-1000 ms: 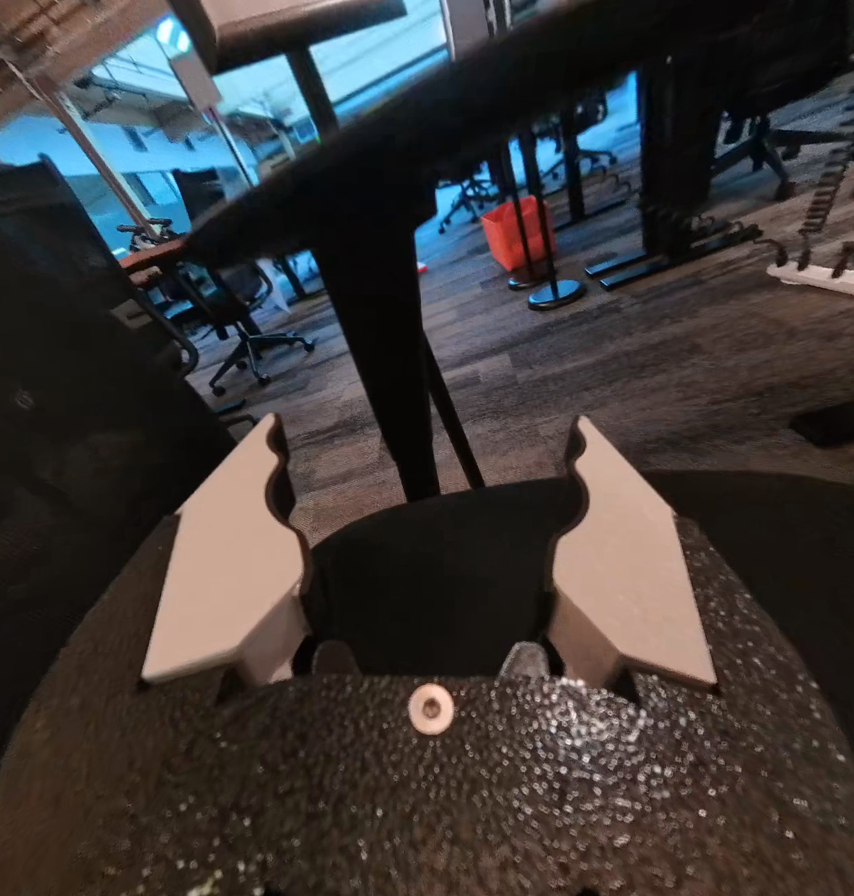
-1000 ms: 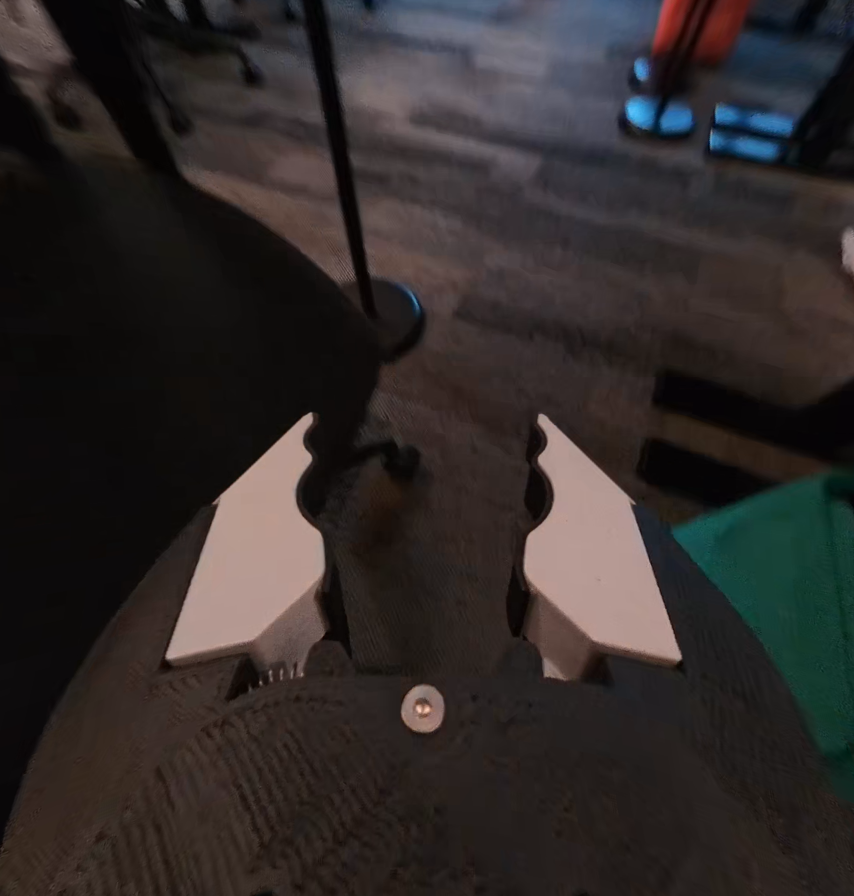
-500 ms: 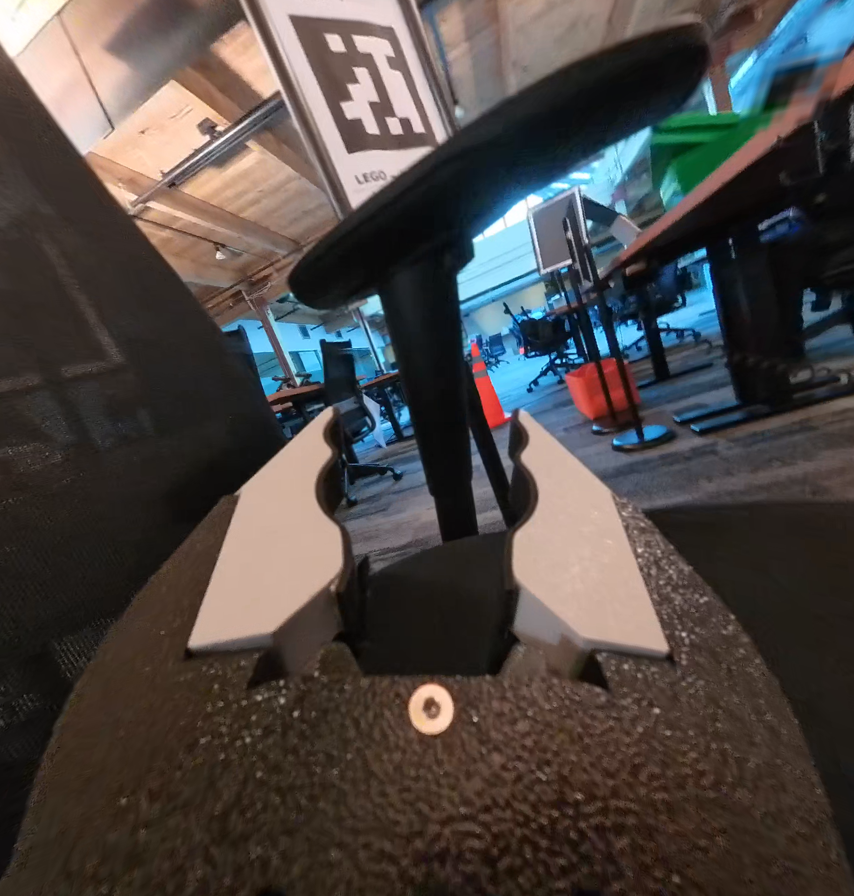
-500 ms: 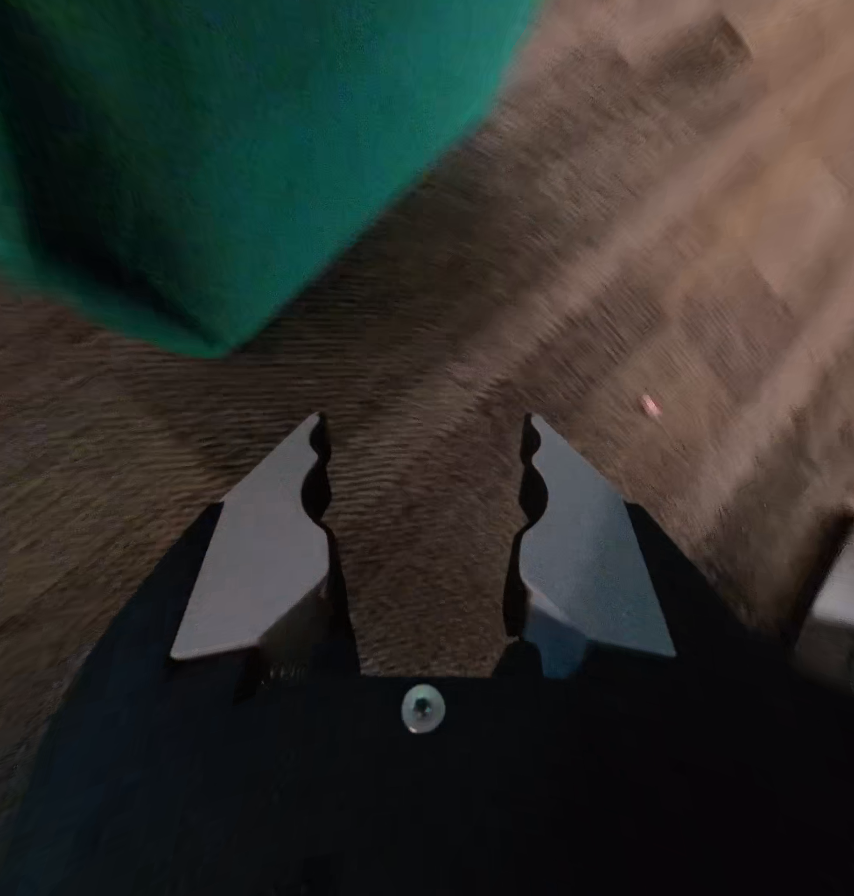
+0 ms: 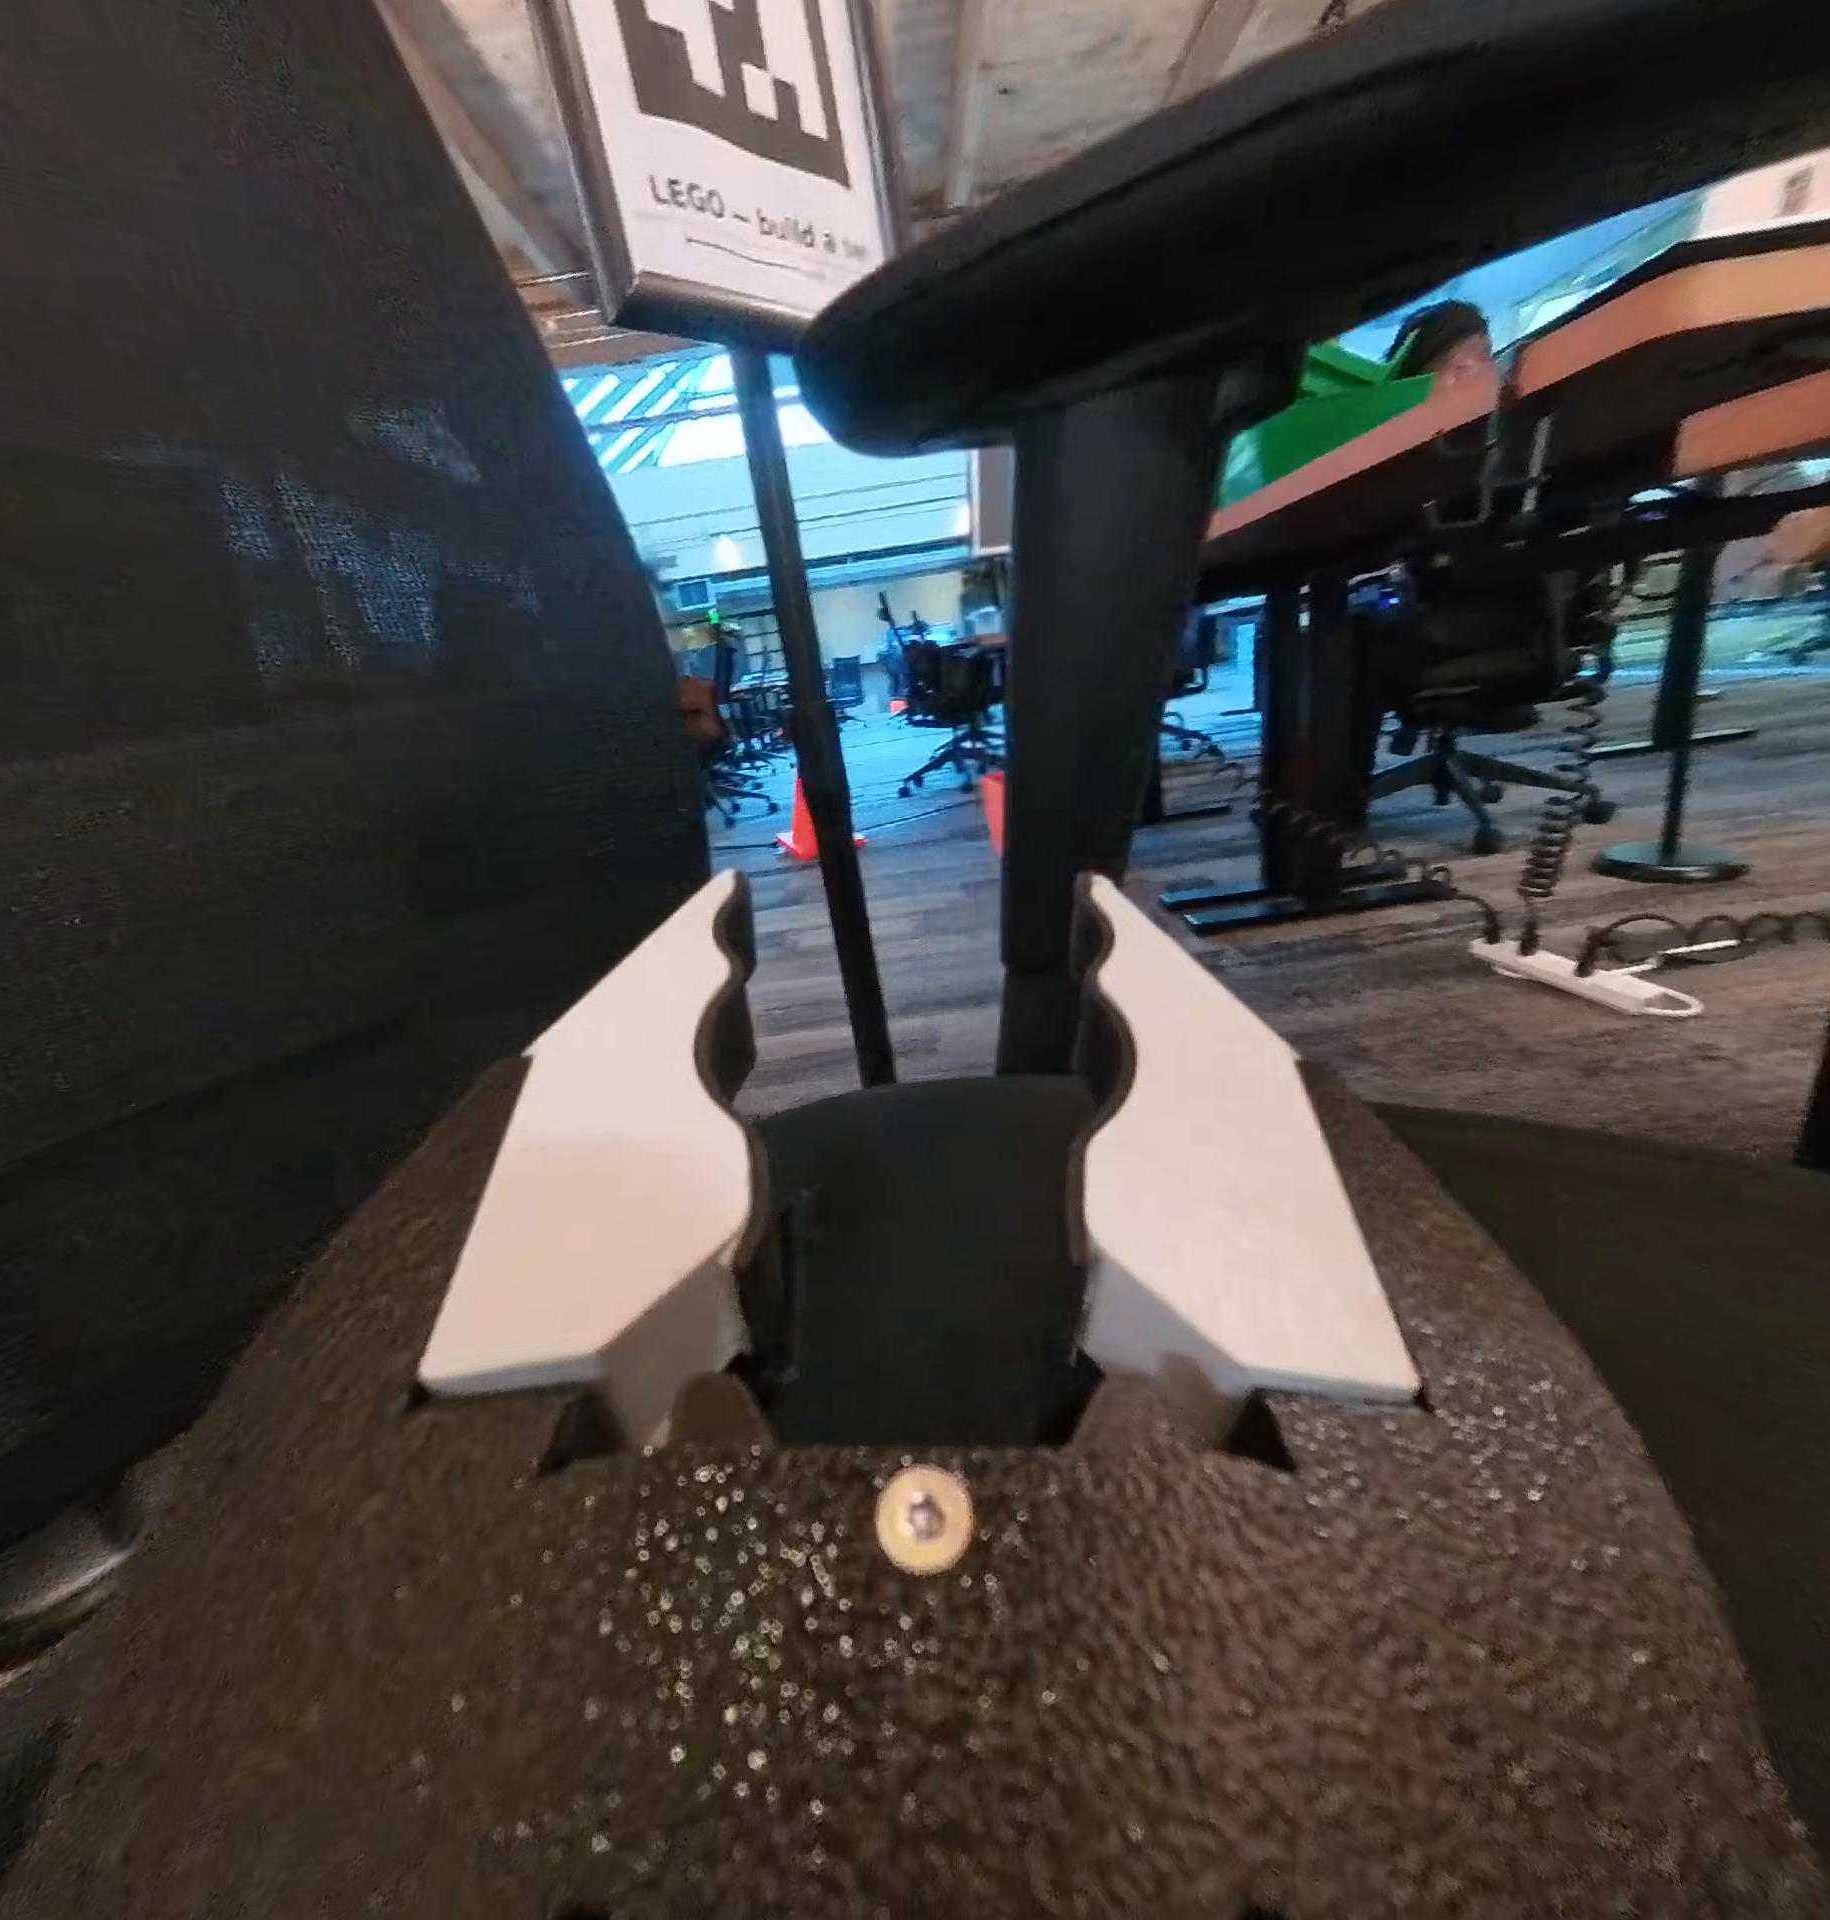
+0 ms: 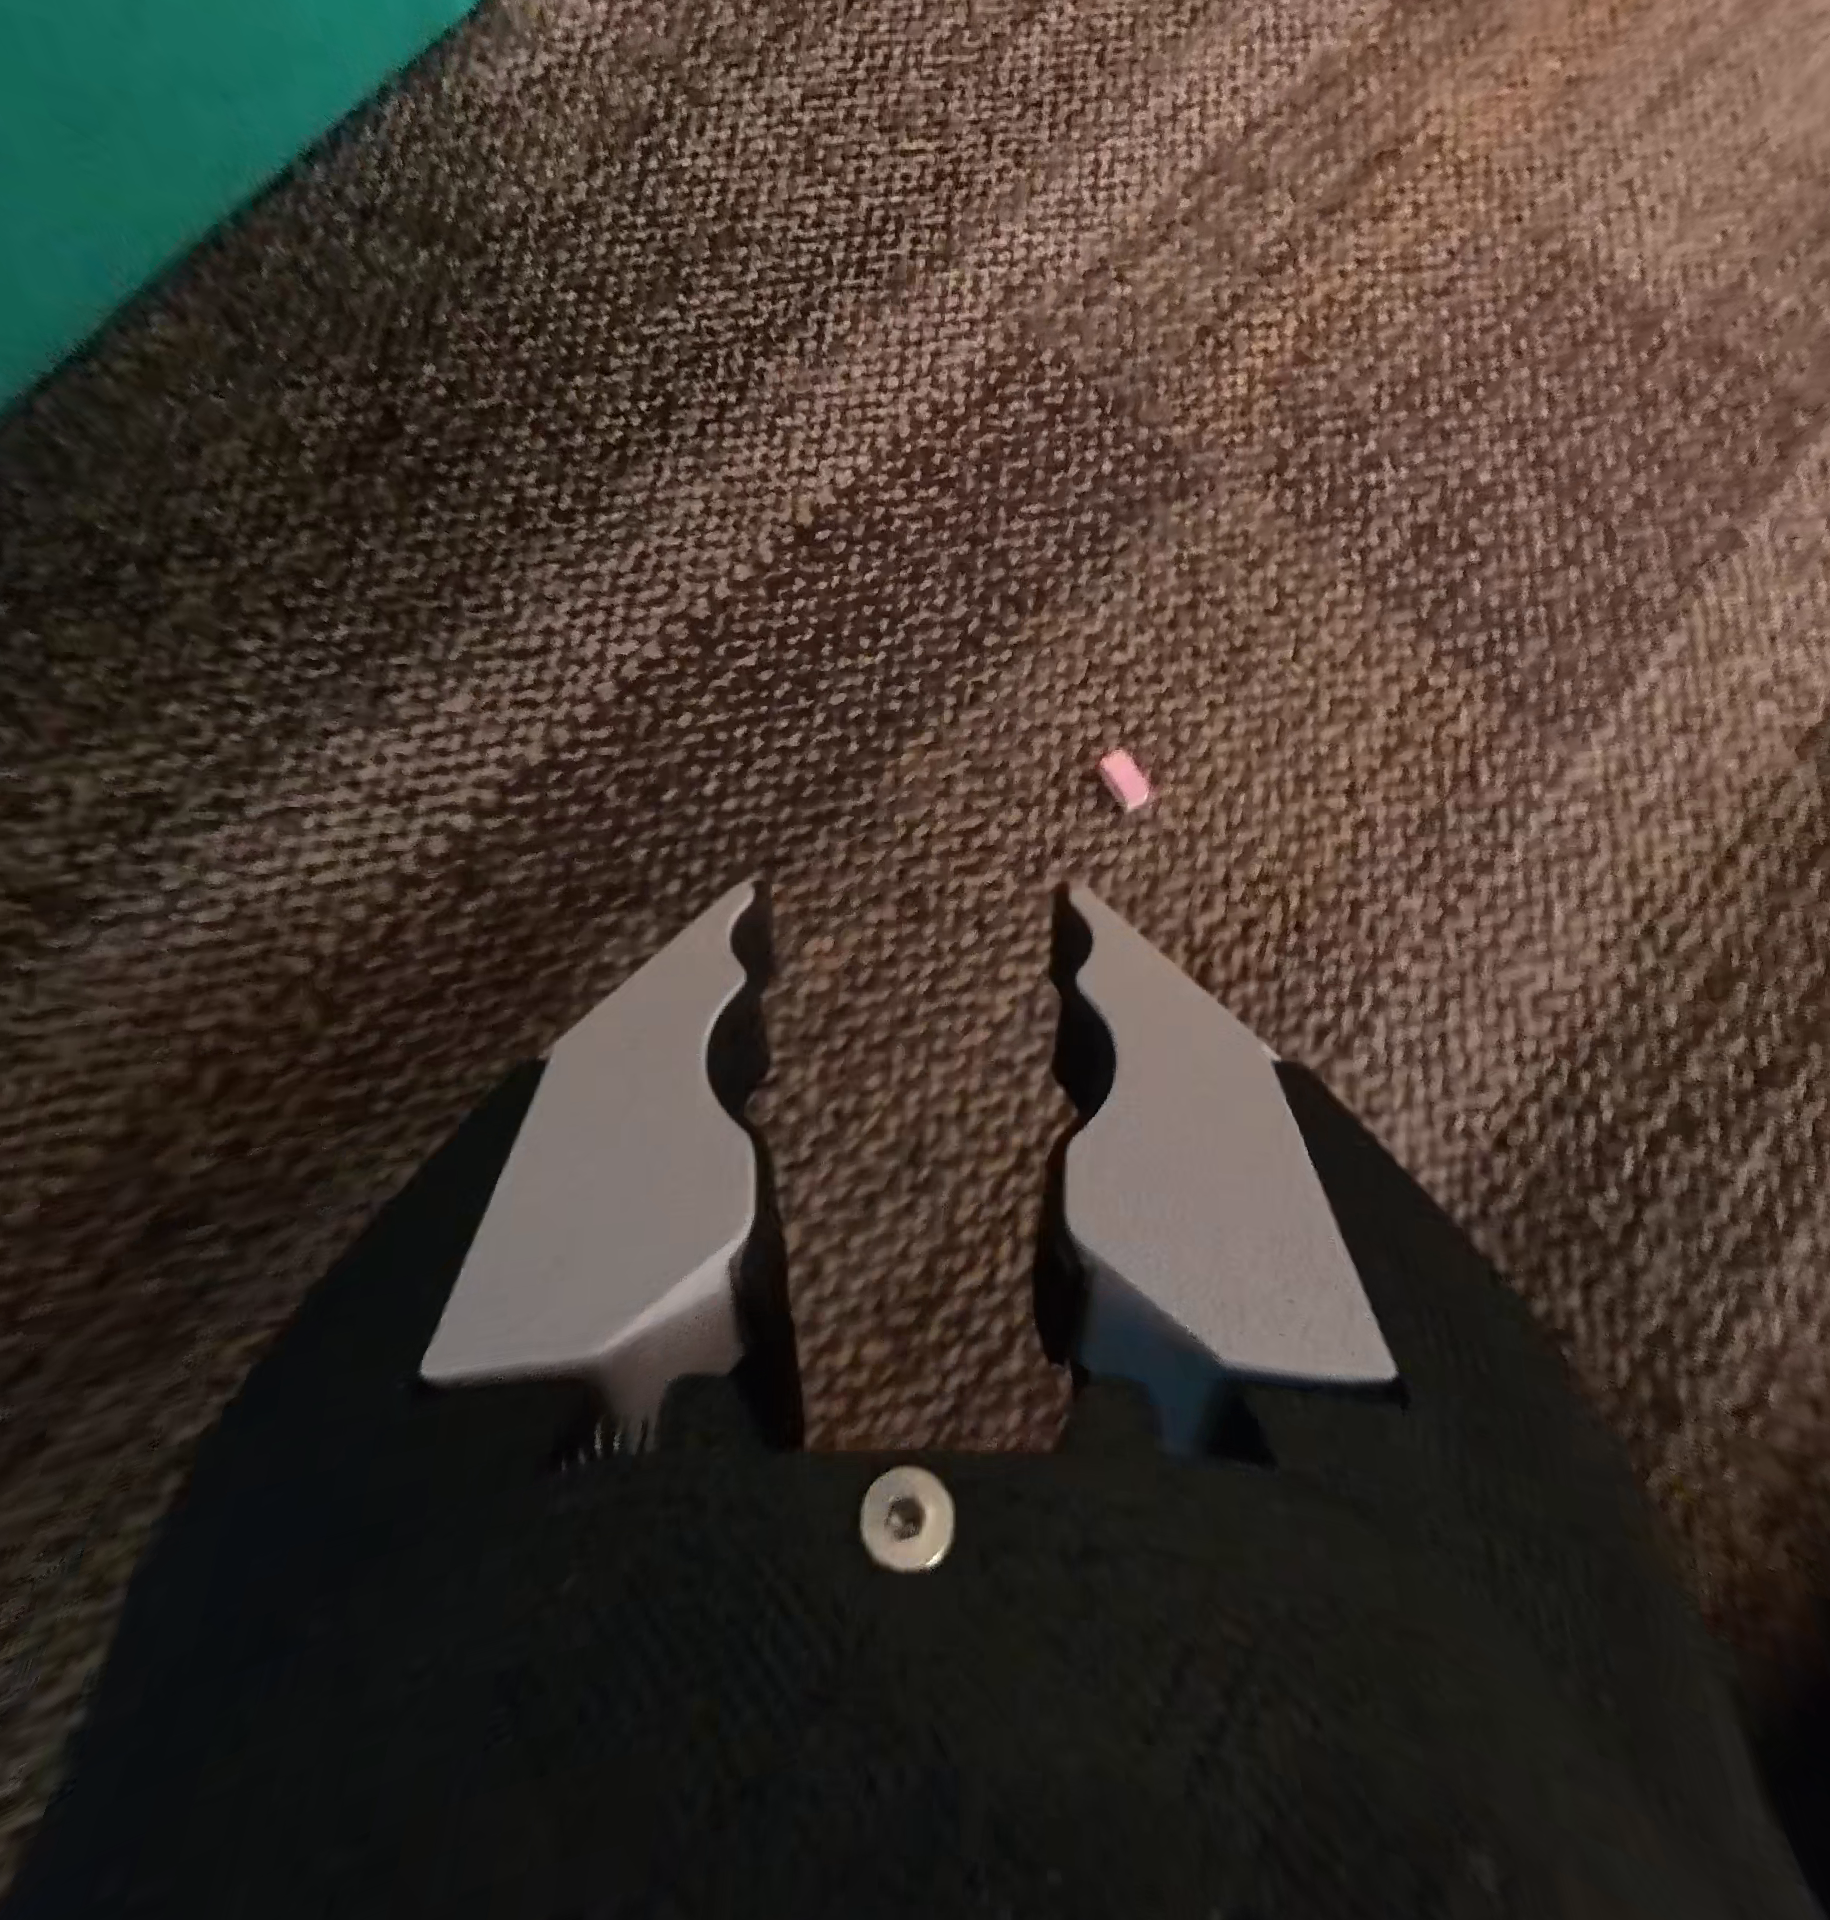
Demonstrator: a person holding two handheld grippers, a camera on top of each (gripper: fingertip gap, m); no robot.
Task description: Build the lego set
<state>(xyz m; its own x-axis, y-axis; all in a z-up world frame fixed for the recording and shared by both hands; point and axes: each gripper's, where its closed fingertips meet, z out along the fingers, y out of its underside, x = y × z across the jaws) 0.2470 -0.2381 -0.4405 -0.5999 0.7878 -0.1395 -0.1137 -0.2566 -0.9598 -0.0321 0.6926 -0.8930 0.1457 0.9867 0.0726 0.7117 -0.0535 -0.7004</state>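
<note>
A tiny pink piece (image 6: 1124, 779) lies on the brown carpet (image 6: 994, 468), just ahead and to the right of my right gripper (image 6: 909, 896). That gripper points down at the floor, open and empty. My left gripper (image 5: 911, 894) is open and empty; it rests low over a black chair seat (image 5: 1617, 1247) and points between the chair's armrest post (image 5: 1087, 727) and a thin black pole (image 5: 817, 779). No lego set shows in either view.
A black mesh chair back (image 5: 267, 623) fills the left. A black armrest pad (image 5: 1306, 208) hangs overhead. A white sign with a black pattern (image 5: 734, 135) tops the pole. Desks (image 5: 1669, 364), office chairs, an orange cone (image 5: 802, 821) and a white power strip (image 5: 1576, 977) stand beyond. Green cloth (image 6: 111, 156) shows at the right view's top left. The brown carpet (image 6: 994, 468) is about 20 cm from my right fingertips.
The left gripper has tilted up from the floor towards the room and narrowed its gap. The right gripper swung past the green cloth and now faces the carpet, closer to the pink piece.
</note>
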